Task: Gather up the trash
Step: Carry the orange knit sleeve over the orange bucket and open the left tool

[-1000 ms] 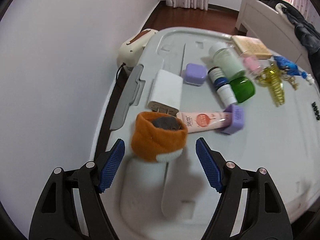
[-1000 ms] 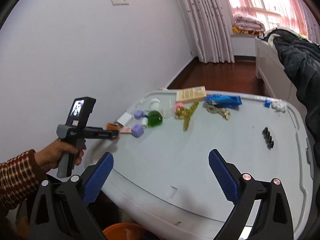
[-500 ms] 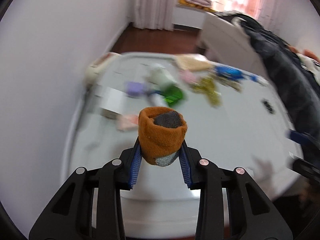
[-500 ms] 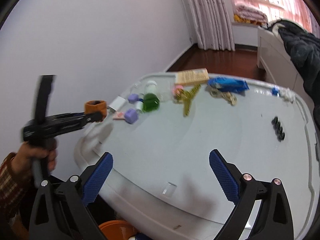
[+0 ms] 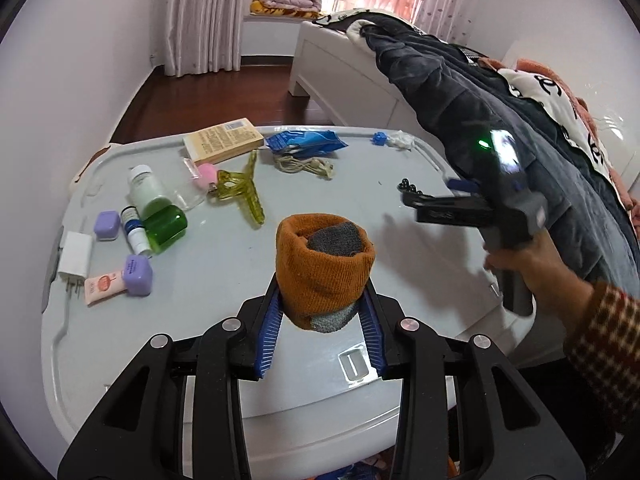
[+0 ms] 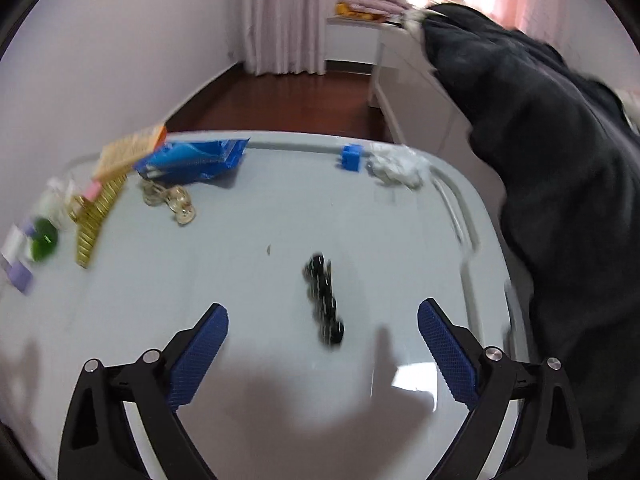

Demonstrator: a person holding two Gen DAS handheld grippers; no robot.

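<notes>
My left gripper (image 5: pixel 320 332) is shut on a rolled orange and grey sock (image 5: pixel 325 270) and holds it above the near edge of the grey table (image 5: pixel 224 280). My right gripper (image 6: pixel 322 344) is open and empty, low over the table, with a black beaded band (image 6: pixel 323 300) between its fingers. It also shows in the left wrist view (image 5: pixel 460 208) at the right. A blue wrapper (image 6: pixel 192 159), a crumpled white tissue (image 6: pixel 396 166) and a small blue block (image 6: pixel 351 157) lie at the far edge.
Bottles (image 5: pixel 150 200), a green cap (image 5: pixel 166 229), purple cases (image 5: pixel 138 276), a white charger (image 5: pixel 76 258), a pink tube (image 5: pixel 104 286), a yellow hair clip (image 5: pixel 246 192), a string bundle (image 5: pixel 306 166) and a tan box (image 5: pixel 224 140) crowd the left. A bed with dark bedding (image 5: pixel 500 120) borders the right.
My left gripper shut on the sock, lifted it off the table's left side and swung back and right. My right gripper moved forward over the table toward the black band.
</notes>
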